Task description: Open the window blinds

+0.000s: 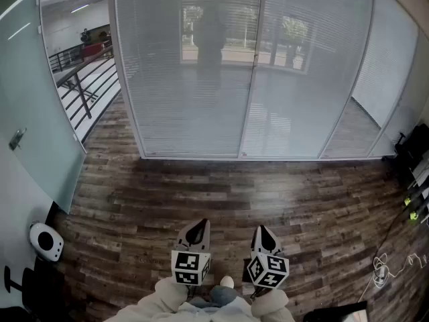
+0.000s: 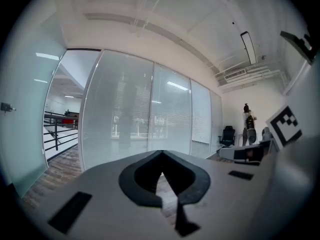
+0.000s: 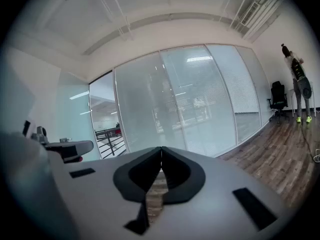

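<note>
Closed white slatted blinds [image 1: 201, 72] cover the glass wall ahead, across a strip of wooden floor. They also fill the middle of the left gripper view [image 2: 120, 114] and of the right gripper view [image 3: 150, 104]. My left gripper [image 1: 195, 229] and right gripper [image 1: 262, 231] are held side by side low in the head view, both pointing at the blinds and well short of them. In the left gripper view the left gripper [image 2: 161, 153] has its jaw tips touching with nothing between them. The right gripper [image 3: 161, 148] is shut and empty in the same way.
A frosted glass door with a handle [image 1: 17, 138] stands at the left, a black railing [image 1: 80, 86] beyond it. A white round device [image 1: 45, 241] sits on the floor at lower left. Cables [image 1: 385, 267] lie at the right. An office chair [image 3: 278, 96] and a standing person [image 3: 299, 84] are at the far right.
</note>
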Demonstrator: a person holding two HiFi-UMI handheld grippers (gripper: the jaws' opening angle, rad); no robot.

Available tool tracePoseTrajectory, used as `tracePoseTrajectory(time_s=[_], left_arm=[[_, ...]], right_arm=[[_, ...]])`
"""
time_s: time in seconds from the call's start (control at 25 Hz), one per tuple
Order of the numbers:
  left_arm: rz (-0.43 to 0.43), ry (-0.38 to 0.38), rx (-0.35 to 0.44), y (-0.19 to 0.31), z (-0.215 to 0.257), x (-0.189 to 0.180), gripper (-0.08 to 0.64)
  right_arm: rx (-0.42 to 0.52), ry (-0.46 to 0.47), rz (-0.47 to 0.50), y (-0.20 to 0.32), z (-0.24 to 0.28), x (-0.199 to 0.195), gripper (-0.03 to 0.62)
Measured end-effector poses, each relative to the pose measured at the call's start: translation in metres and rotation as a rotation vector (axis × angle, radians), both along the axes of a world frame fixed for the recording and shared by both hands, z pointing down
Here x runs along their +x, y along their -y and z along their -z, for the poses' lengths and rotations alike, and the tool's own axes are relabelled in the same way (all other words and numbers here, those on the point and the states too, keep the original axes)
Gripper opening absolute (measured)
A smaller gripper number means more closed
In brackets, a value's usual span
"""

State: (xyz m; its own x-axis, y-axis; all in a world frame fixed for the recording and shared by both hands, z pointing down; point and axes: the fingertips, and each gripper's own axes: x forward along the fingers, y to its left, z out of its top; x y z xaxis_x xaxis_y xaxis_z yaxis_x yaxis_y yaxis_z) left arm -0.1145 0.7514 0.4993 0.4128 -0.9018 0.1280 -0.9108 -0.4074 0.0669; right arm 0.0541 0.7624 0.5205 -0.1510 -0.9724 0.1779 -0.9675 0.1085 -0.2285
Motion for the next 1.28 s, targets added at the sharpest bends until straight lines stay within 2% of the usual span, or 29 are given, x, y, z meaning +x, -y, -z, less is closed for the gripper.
tracePoseTrajectory(time_s=[0.4,1.04,1.28], left_arm=[[0.042,0.011,-0.006,0.074,-0.007,0.000,0.000],[0.081,0.009,-0.015,0.293,0.001,0.057,0.000],[0.081,0.018,-0.026,0.353,-0.004,0.078,0.000]], right_arm=[[0.008,-0.005,0.018,0.083,-0.002,0.009,0.014],[0.023,-0.013,0.038,0.308,0.014,0.071,0.014],[0.017,-0.012,0.031,0.372,0.013,0.097,0.014]])
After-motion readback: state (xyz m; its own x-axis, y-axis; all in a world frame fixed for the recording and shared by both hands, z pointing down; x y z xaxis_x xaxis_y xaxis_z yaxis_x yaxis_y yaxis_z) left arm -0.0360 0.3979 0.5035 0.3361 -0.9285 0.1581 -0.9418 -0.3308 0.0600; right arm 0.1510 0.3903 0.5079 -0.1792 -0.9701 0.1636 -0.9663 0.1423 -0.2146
